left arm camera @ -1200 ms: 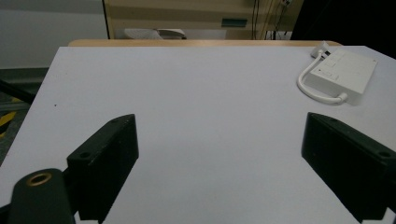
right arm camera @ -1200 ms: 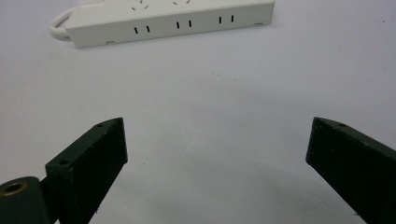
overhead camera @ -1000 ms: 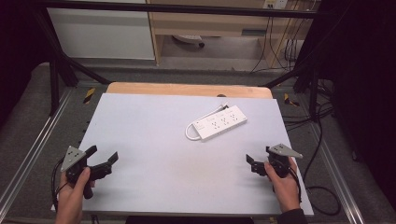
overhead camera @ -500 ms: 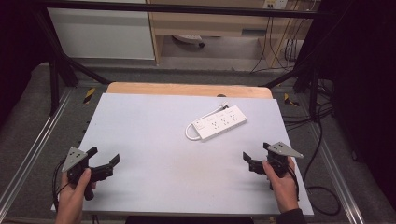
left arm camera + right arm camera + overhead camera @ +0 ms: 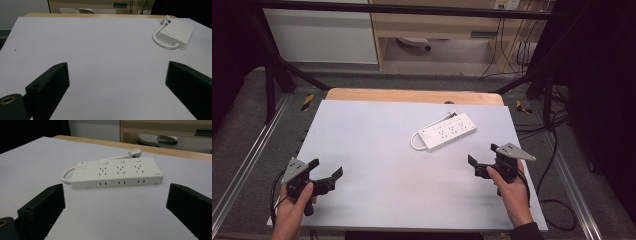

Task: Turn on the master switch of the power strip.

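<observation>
Since a second ago, my right gripper (image 5: 484, 159) has eased a little inward and toward the power strip (image 5: 447, 132), while my left gripper (image 5: 326, 169) has shifted only slightly near the front left corner of the table (image 5: 372, 145); the strip itself has not moved.

The power strip lies flat on the pale grey tabletop, right of centre and toward the far edge, set at a slant in the high view. It is a white, oblong block with rounded corners. In the right gripper view I see the power strip (image 5: 117, 172) broadside: three sets of sockets run along its top face, each with a flat rocker above it, and at the left end sits a switch with a small red mark. More small slots line the side wall facing me. A short white cord (image 5: 65, 176) loops out from the switch end and curves round behind the body, and its plug (image 5: 134, 152) rests on the table just beside the far edge of the strip.

Both grippers hold nothing, and each has its jaws spread wide apart. The right gripper sits near the strip but clear of it, with bare table between. The left gripper is well apart from it, and in its view I see the power strip (image 5: 177, 31) far off at upper right.
</observation>
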Tool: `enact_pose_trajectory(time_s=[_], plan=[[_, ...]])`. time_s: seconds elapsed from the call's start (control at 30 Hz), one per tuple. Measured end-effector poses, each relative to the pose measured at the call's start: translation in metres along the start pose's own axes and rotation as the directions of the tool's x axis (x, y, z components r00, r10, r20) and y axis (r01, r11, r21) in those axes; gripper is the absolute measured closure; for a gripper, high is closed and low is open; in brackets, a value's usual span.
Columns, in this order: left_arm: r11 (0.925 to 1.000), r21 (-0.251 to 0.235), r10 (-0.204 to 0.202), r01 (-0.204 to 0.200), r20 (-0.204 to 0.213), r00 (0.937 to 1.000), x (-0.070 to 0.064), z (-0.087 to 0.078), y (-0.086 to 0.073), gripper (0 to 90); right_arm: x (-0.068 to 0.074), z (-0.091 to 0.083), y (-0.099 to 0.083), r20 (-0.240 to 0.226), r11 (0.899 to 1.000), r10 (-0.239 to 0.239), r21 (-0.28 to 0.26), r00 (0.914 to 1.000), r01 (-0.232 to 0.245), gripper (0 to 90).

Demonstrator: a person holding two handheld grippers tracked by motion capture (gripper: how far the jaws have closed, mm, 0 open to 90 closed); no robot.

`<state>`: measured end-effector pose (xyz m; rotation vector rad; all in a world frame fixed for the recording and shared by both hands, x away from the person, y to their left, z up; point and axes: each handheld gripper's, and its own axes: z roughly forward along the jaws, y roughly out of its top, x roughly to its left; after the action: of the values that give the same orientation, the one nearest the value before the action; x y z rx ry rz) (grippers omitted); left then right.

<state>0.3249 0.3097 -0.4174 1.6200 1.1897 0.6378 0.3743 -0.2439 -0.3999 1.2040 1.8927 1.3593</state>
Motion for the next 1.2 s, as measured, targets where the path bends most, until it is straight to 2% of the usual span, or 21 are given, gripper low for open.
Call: enact_pose_trajectory(time_s=[0.17,0.4,0.57,0.77,0.97,1.0,1.07,1.1,1.13,1.2], plan=[[1.0,0.007,0.001,-0.001,0.003,1.0,0.0,0.001,0.0,5.2,0.0,0.004,0.01,-0.012,1.0,-0.003,-0.008,0.9999,0.003,3.0],[0.9998,0.018,0.009,-0.009,0.009,0.9999,-0.001,0.001,-0.001,5.3,0.002,0.015,0.033,-0.015,1.0,0.012,-0.012,0.9998,-0.012,3.8],[0.9996,0.024,0.018,-0.018,0.009,0.9998,-0.002,0.001,-0.001,5.4,0.007,0.026,0.051,-0.038,1.0,0.005,-0.021,0.9993,-0.006,10.8],[0.9998,0.017,0.007,-0.008,0.01,0.9999,-0.001,0.0,-0.001,5.5,0.008,0.041,0.064,-0.015,1.0,-0.006,-0.021,0.9999,0.005,15.1],[0.9998,0.019,0.01,-0.011,0.013,0.9999,-0.001,0.0,-0.001,5.5,0.006,0.056,0.075,-0.005,0.999,0.009,-0.041,0.9999,-0.01,25.3],[0.9998,0.018,0.011,-0.012,0.012,0.9999,-0.001,0.0,-0.001,5.5,0.005,0.06,0.078,0.002,0.999,0.009,-0.05,1.0,-0.009,31.1],[0.9999,0.009,0.007,-0.008,0.011,0.9999,-0.001,-0.001,-0.001,5.5,0.004,0.065,0.08,0.007,0.998,0.015,-0.055,0.9999,-0.014,36.9],[0.9999,0.009,0.007,-0.008,0.011,0.9999,-0.001,-0.001,-0.001,5.5,0.004,0.065,0.08,0.007,0.998,0.015,-0.055,0.9999,-0.014,36.9],[0.9999,0.009,0.007,-0.007,0.01,0.9999,-0.001,-0.001,-0.001,5.6,0.003,0.07,0.082,0.016,0.998,0.012,-0.057,0.9998,-0.011,43.9],[0.9999,0.008,0.007,-0.008,0.011,0.9999,-0.001,-0.001,-0.001,5.7,0.004,0.075,0.083,0.018,0.998,0.006,-0.057,0.9998,-0.005,50.8]])
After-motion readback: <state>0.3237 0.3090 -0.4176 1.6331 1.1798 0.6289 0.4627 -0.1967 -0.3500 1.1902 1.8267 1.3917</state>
